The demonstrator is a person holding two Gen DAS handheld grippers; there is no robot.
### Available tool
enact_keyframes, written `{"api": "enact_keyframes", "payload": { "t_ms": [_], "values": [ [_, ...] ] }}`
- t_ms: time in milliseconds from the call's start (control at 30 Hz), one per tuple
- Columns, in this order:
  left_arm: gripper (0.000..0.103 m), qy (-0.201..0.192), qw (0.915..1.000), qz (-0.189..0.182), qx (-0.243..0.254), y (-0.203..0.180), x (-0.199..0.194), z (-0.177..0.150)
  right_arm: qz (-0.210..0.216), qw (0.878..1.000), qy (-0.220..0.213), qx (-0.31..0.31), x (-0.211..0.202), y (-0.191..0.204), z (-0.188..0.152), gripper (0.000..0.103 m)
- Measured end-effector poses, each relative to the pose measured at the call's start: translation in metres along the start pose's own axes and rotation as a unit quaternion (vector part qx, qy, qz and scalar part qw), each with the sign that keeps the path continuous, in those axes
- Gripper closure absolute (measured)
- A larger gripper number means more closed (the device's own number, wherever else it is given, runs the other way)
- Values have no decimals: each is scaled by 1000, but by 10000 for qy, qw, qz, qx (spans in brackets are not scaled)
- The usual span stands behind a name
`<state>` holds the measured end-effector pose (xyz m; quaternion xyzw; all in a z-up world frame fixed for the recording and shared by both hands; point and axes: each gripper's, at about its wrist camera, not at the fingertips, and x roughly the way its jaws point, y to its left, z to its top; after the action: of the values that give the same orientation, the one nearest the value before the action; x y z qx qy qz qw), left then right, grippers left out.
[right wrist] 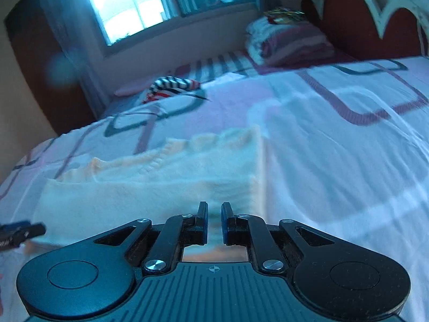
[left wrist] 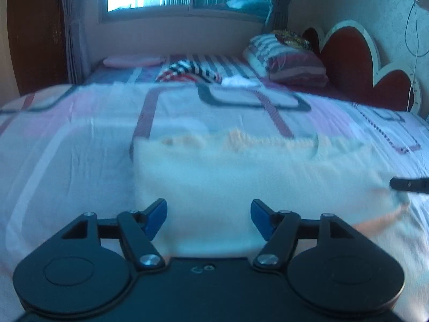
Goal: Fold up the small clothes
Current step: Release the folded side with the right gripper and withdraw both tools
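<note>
A small cream knitted garment lies flat on the bed, partly folded, with ribbed peach edging along its far side. It also shows in the right wrist view. My left gripper is open over the garment's near edge, its blue pads wide apart and empty. My right gripper has its jaws close together, pinching a fold of the garment's near edge. Its tip shows at the right edge of the left wrist view.
The bed sheet is white with pink and grey rectangles. A striped cloth, a pink folded item and stacked pillows lie at the far end. A red headboard stands at right.
</note>
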<state>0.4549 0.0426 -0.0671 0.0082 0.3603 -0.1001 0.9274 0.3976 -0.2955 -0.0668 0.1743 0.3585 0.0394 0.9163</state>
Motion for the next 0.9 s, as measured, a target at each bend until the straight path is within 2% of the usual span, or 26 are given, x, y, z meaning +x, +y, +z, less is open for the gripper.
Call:
{"api": "enact_keyframes", "payload": {
  "t_ms": [133,233,333,433,500,533,600,633,667,733,800,900],
  "values": [
    [31,60,10000,-73,2,0,32,23,144,9996,187,-122,31,21,11,93],
    [30,411,9989,49,-240,20,67,26,-208,9993,242,-205,56,24,15,94],
    [30,338,9982,-108,-493,37,66,33,-294,9993,206,-136,60,23,24,93],
    [27,22,9988,-68,-483,40,56,39,46,9996,-4,-270,53,37,30,93],
    [26,60,9994,-49,-323,37,63,43,405,9987,90,-311,62,57,31,92],
    [26,122,9996,12,-272,35,68,44,547,9978,176,-327,68,66,31,89],
    [25,314,9991,76,-283,36,79,42,805,9956,323,-357,81,91,27,76],
    [25,353,9988,117,-311,37,82,40,845,9948,349,-440,86,101,24,61],
    [24,275,9991,134,-285,37,81,37,842,9941,384,-567,92,109,19,54],
    [25,327,9990,266,-137,31,77,36,653,9935,421,-833,100,116,11,56],
    [27,296,9984,470,-67,23,65,37,537,9941,402,-848,98,113,10,61],
    [26,54,9996,74,-266,10,43,28,399,9960,141,-791,76,100,15,62]
  ]
}}
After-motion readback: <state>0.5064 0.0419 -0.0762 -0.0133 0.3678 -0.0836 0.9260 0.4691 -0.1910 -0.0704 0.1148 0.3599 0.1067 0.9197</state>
